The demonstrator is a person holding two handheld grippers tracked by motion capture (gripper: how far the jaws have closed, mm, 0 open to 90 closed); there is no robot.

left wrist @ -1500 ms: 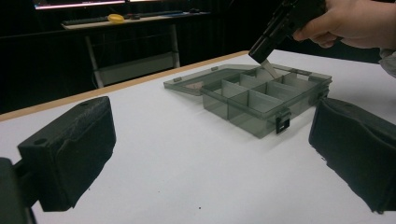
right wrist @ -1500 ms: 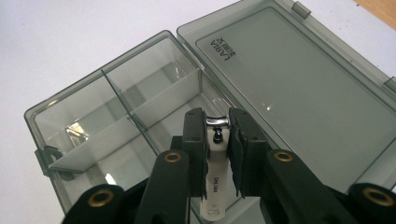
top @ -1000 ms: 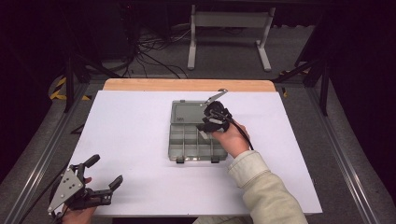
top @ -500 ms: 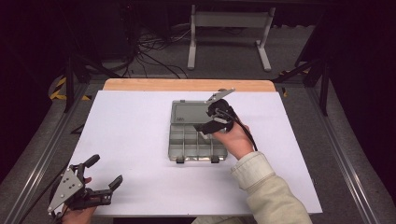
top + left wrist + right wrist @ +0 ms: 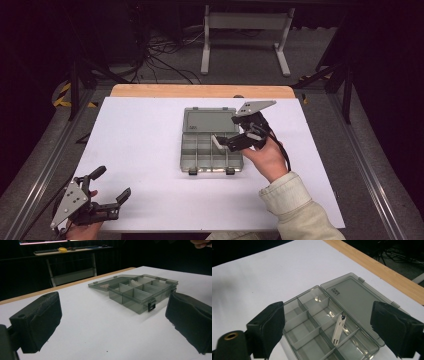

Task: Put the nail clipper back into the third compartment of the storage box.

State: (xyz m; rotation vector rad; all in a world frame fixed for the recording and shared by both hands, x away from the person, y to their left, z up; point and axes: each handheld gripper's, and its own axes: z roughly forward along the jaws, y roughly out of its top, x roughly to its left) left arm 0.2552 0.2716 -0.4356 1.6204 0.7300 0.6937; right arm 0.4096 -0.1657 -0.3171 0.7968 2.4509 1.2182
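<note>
With its jaws just opened wide and empty, right gripper [image 5: 226, 142] hovers over organizer box [image 5: 329, 322]; white clip [image 5: 338, 329] dropped inside; left gripper [image 5: 111, 191] idle, open, near-left table [image 5: 150, 130] corner.

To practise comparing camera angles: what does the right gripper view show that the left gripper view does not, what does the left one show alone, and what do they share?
Right gripper view alone: a small white piece leaning in a compartment, seen from above between open jaws, and the lid's label. Left gripper view alone: the black front latch, seen low from the side, and a far bench with a yellow thing. Both: the open grey compartment box on the white table, lid laid flat.
</note>
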